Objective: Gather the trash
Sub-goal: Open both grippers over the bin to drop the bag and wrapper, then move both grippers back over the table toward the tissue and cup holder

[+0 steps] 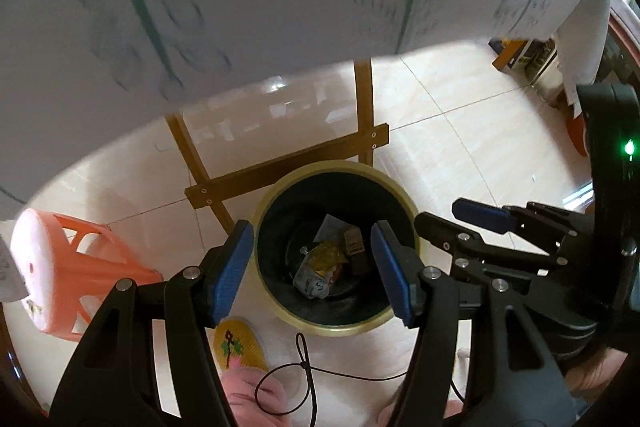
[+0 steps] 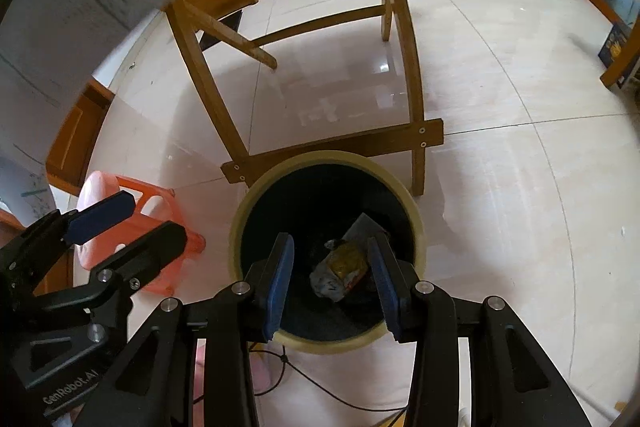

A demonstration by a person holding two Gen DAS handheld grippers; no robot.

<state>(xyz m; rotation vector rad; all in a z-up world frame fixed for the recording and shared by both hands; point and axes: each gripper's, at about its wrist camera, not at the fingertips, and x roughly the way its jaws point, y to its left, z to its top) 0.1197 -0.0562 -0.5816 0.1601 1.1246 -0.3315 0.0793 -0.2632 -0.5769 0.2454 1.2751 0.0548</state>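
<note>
Crumpled yellow-and-grey wrappers (image 1: 320, 267) are seen lying at the bottom of the round black bin with a cream rim (image 1: 276, 195), both grippers' fingers (image 1: 232, 263) spread empty above it, so more trash probably gets fetched next.

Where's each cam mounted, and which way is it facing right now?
Left wrist: on the left claw, facing steeply down into the bin; the right claw shows at its right edge.
Right wrist: on the right claw, facing steeply down into the bin; left claw at left.
Shared: bin, trash, orange stool, chair frame.
</note>
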